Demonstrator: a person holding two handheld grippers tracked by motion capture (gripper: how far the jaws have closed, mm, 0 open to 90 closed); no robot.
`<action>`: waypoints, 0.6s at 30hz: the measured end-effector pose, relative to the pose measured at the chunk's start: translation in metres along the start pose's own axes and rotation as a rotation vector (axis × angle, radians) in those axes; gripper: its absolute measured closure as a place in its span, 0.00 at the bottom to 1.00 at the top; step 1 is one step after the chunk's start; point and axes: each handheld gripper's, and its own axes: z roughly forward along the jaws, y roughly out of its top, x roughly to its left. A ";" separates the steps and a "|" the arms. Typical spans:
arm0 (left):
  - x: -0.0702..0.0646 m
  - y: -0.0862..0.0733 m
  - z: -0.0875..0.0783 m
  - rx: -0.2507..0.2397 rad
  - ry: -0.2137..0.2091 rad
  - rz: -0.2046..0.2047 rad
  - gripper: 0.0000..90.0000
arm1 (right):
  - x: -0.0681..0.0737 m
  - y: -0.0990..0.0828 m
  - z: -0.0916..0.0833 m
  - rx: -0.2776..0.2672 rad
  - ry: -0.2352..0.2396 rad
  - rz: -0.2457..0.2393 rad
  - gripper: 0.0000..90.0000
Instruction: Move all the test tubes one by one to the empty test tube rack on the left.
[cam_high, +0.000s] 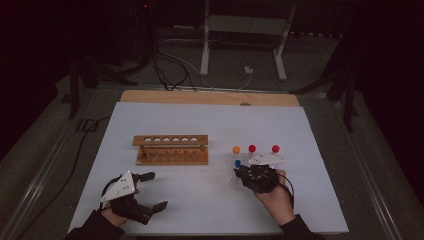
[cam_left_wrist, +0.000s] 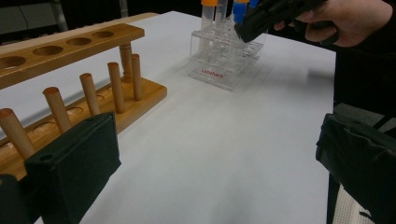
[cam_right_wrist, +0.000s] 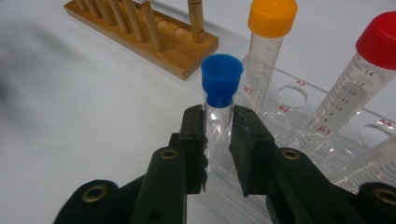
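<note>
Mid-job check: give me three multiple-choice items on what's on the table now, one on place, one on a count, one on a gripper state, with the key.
1. Where does the wooden rack stand relative to the clear rack?
A. Toward the left gripper's side
B. Toward the right gripper's side
C. On top of it

2. How many red-capped tubes are there?
A. One
B. Two
C. Four

3. What is the right gripper doing?
A. Hanging open over bare table
B. Shut on the blue-capped tube
C. Shut on a wooden peg

Key: 1 A, the high view shows it left of the tubes. 2 B, two red caps there. 3 B, its jaws press the tube's sides.
</note>
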 end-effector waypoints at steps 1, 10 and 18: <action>0.000 0.000 0.000 0.000 -0.001 0.000 0.00 | 0.000 0.001 0.001 0.002 -0.006 0.002 0.84; 0.000 0.000 0.000 0.005 -0.004 0.001 0.00 | 0.004 0.003 0.002 0.013 -0.023 -0.023 0.86; 0.000 0.000 0.001 0.011 -0.008 -0.003 0.00 | 0.005 0.007 -0.005 -0.005 -0.020 -0.028 0.86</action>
